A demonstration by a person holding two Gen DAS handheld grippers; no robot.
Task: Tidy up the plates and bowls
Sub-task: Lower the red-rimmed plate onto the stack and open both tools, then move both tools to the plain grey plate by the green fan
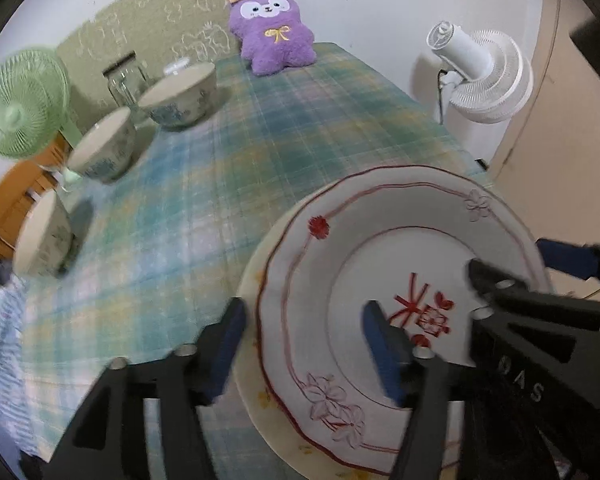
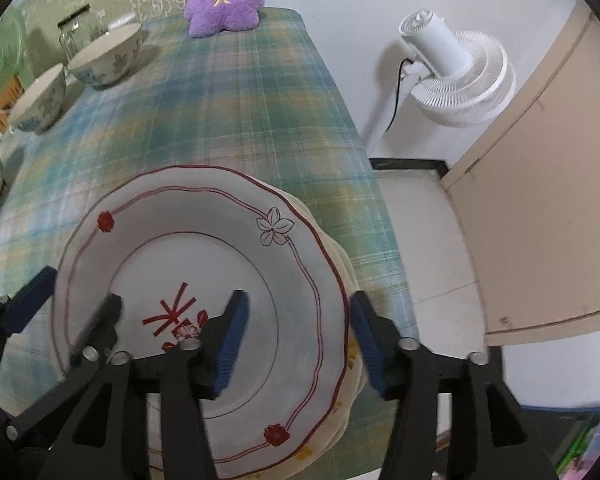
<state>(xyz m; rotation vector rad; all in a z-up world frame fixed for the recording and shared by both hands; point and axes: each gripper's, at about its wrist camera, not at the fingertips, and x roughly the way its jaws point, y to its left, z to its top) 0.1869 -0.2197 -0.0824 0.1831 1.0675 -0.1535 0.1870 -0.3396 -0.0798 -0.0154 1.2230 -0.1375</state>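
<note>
A white plate (image 1: 340, 248) with red lines and flowers lies on a cream plate (image 1: 252, 392) on the plaid tablecloth. My left gripper (image 1: 306, 344) stands open astride the white plate's left rim, one pad outside it and one over its well, neither pressing. My right gripper (image 2: 298, 332) is open astride the right rim of the same plate (image 2: 220, 220). Each gripper shows in the other's view: the right gripper (image 1: 520, 268) and the left gripper (image 2: 68, 308). Three patterned bowls stand upright at the left: a far bowl (image 1: 180, 96), a middle bowl (image 1: 104, 148) and a near bowl (image 1: 44, 236).
A purple plush toy (image 1: 272, 32) sits at the table's far end, beside a glass jar (image 1: 126, 84). A green fan (image 1: 20, 104) stands at the left. Off the table's right edge are a white fan (image 2: 456, 76), tiled floor and a beige panel (image 2: 540, 220).
</note>
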